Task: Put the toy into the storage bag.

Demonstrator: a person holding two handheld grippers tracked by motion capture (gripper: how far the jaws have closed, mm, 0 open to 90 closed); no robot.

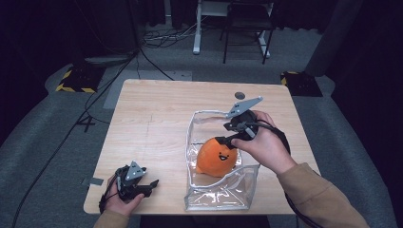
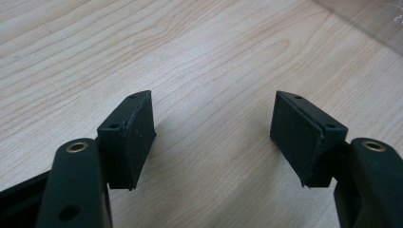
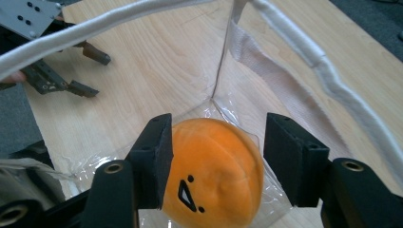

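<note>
Orange plush toy [image 1: 216, 157], round with a small stitched face, sits on the floor of a clear plastic pouch [image 1: 223, 190] whose white-trimmed mouth gapes upward on the wooden desk [image 1: 157, 123]. In the high view the right tool [image 1: 227, 140] hangs over the pouch's far right side, and the toy lies just toward 7 o'clock of its tips, inside the rim. The right gripper view looks down along the jaws: the toy [image 3: 214, 171] lies between and beyond them, its left flank hidden behind the left pad [image 3: 157, 156], a visible gap before the right one. The jaws stand spread, and whether the left pad touches the plush cannot be told; nothing appears pinched. The toy has no marked long axis, so any straddle would probably serve.

At about 8 o'clock from the pouch, near the desk's front left corner, the left tool [image 1: 151, 183] rests low in the person's hand, its jaws spread wide over bare wood with nothing between them, as the left gripper view confirms [image 2: 214, 137]. It is well apart from the toy; the right hand [image 1: 263, 142] is far nearer.

The pouch holds the toy and nothing else that can be seen.
</note>
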